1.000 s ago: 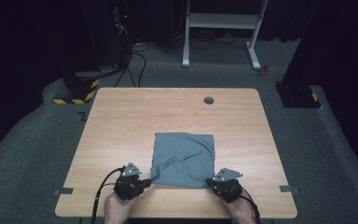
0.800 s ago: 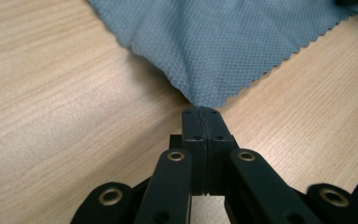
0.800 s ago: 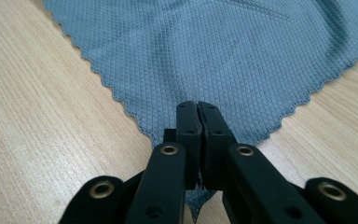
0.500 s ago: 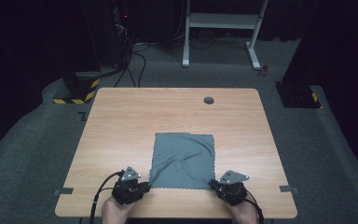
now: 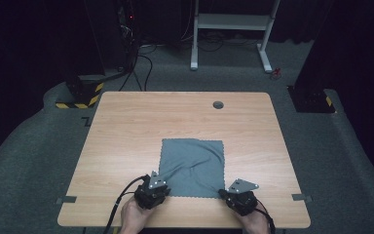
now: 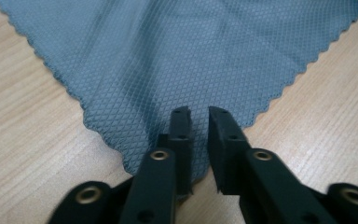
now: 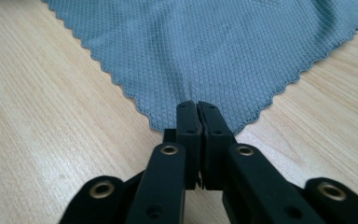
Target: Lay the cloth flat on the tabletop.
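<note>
Against the earlier high views, the grey cloth [image 5: 192,167] now lies squarer and flatter on the desk [image 5: 126,126]: its near edge runs straighter between the two grippers, though a soft ridge still crosses its middle. Both hands sit a little nearer the desk's front edge than before, which I judge to be a pull that spreads the cloth out by its two near corners.

The left gripper [image 6: 199,122] has just been closing its fingers again after a brief widening. They stand narrow, with a slim gap between them, and the near left corner of the cloth lies under and between them; the pads do not look pressed together on it. The right gripper [image 7: 197,114] has its fingers tight together, pinching the near right corner of the cloth, whose weave puckers just ahead of the tips.

If the aim is to flatten or then fold the cloth, the left side seems to need a firmer hold first.

The cloth is thin microfibre with a fine diamond weave and a scalloped, pinked edge, roughly square, lying in the near half of the desk. The desk is pale wood-grain laminate, smooth, with a round cable hole [image 5: 218,105] well beyond the cloth's far edge.
</note>
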